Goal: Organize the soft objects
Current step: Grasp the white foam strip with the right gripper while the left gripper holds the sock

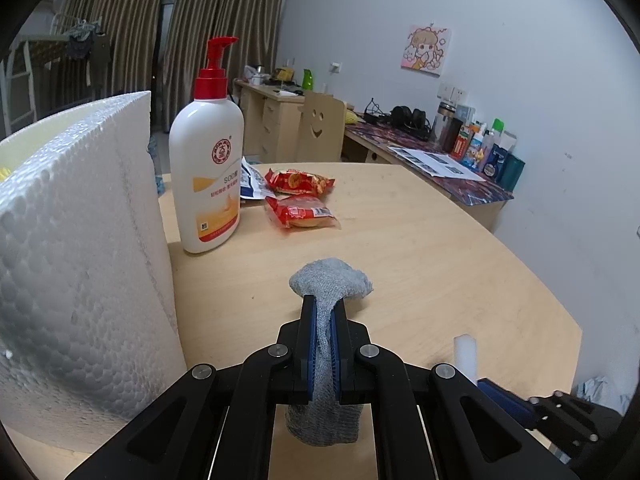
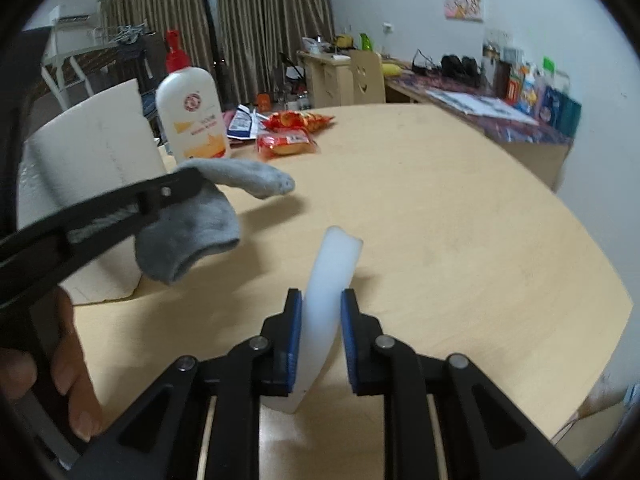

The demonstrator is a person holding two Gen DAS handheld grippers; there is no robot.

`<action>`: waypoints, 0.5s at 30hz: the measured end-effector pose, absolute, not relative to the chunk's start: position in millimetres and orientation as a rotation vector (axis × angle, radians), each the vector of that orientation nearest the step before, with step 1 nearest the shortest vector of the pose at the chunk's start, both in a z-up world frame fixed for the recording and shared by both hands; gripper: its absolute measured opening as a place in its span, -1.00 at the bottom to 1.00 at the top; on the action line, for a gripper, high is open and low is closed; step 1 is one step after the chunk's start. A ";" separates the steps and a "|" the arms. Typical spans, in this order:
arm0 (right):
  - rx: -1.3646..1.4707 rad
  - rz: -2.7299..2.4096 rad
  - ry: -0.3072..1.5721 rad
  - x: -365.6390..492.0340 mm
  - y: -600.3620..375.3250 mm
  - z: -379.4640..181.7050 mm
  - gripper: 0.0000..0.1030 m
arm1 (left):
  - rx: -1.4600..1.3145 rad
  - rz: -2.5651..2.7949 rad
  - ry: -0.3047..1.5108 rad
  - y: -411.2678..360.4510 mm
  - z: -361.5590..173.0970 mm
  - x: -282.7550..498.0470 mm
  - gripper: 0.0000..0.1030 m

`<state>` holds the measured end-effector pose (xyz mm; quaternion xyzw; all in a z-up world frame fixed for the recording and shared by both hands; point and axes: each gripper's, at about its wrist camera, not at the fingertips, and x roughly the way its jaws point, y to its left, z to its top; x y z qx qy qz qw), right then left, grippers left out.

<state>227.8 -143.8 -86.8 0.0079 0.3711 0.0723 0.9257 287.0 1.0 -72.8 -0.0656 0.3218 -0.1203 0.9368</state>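
While the left gripper (image 1: 324, 312) pinches the limp sock (image 1: 330, 280) mid-length, the right gripper (image 2: 320, 304) loosely brackets a light, compressible foam strip (image 2: 334, 264).

The worktop (image 1: 420, 248) is open from 12 to 3 o'clock. At 9 o'clock the foam box (image 1: 76, 248) blocks passage; the lotion bottle (image 1: 208, 168) and snack packets (image 1: 300, 200) stand at 11 o'clock.

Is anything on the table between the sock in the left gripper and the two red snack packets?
No: in the left wrist view only bare table lies between the grey sock and the red snack packets.
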 end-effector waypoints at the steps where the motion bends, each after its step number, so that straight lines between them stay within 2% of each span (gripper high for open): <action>1: 0.008 0.154 0.751 225.5 -144.1 -84.8 -0.55 | -0.134 -0.244 0.657 1.2 -72.7 286.5 -0.88; 15: 0.014 0.155 0.711 216.4 -161.5 -82.2 -0.55 | -0.098 -0.292 0.622 -10.5 -68.0 277.4 -0.88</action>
